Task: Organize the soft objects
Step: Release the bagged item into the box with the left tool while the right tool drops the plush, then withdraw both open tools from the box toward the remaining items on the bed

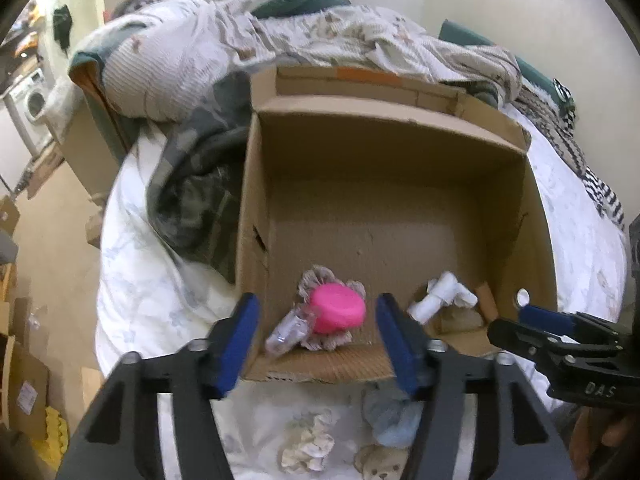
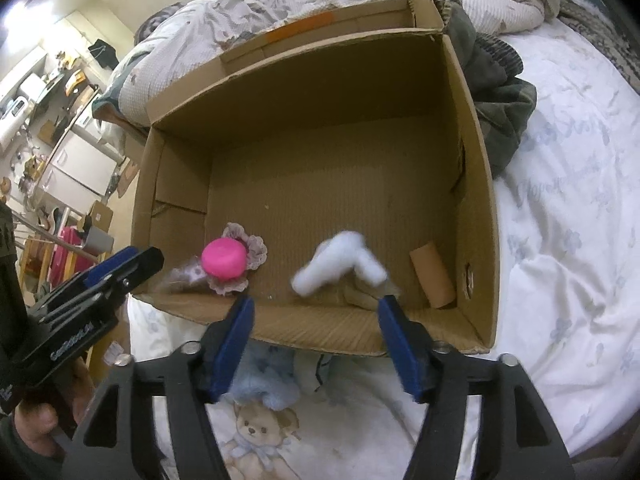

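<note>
A cardboard box (image 1: 384,184) sits open on a bed (image 1: 152,292), filling the centre of both views. Inside, along its near wall, lie a pink puff (image 1: 339,313) on a frilly cloth at lower centre, and a white soft lump (image 2: 336,262) (blurred in the right view) just right of it. A cardboard tube (image 2: 433,275) rests near the right wall. The left gripper (image 1: 318,344) is spread wide and empty over the box's near edge. The right gripper (image 2: 314,346) is also wide and empty. A blue plush (image 2: 264,384) lies on the bed below the box.
</note>
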A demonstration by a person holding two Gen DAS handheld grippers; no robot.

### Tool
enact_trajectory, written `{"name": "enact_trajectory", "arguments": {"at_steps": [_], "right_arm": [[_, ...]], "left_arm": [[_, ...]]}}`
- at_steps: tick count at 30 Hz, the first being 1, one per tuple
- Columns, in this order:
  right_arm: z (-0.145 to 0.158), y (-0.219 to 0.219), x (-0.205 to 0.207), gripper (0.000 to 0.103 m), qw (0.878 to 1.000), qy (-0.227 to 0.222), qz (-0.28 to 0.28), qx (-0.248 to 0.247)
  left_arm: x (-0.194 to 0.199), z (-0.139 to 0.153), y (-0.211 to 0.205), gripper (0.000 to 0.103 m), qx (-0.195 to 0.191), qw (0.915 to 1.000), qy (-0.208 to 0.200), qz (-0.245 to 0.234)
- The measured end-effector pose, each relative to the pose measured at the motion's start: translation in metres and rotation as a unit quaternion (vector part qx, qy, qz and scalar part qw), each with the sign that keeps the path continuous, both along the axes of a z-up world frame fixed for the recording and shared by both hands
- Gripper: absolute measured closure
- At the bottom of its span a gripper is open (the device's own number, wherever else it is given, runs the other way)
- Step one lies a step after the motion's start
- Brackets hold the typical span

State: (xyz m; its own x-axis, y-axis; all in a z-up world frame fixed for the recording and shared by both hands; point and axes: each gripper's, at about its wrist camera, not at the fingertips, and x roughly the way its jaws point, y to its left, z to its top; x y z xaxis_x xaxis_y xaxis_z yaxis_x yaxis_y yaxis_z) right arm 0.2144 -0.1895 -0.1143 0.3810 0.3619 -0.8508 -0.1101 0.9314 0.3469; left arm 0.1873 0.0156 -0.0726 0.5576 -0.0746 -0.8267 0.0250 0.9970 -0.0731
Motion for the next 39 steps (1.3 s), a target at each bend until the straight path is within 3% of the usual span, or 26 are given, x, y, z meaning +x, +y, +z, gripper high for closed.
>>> {"name": "enact_trajectory", "arguments": {"at_steps": [2,3,19,25,34,39], "right_arm": [[0.003,-0.002,0.0,0.002,1.0,-0.009,-0.006,0.002],[0.005,-0.004,0.0,0.0,1.0,-0.014,-0.01,0.007],[0.015,0.006,-0.009,0.0,1.0,-0.018,-0.009,0.019],[0.025,0.013,-0.023,0.0,0.999,-0.053,0.0,0.011],[0.032,0.017,-0.044,0.0,0.998,-0.061,0.021,0.009],[0.031,0.019,-0.054,0.0,0.997,-0.073,0.022,-0.034]], "left_arm": [[-0.001,0.003,0.001,0.043,0.0,1.0,-0.007,0.002],[-0.001,0.004,0.002,0.043,0.0,1.0,-0.009,0.004],[-0.009,0.011,0.017,0.043,-0.006,0.9995,-0.008,0.029],[-0.021,0.019,0.023,0.042,0.004,0.999,-0.012,0.044],[-0.045,0.028,0.021,0.042,0.007,0.9994,-0.015,0.031],[-0.058,0.024,0.027,0.042,0.009,0.9985,-0.004,0.054]]}}
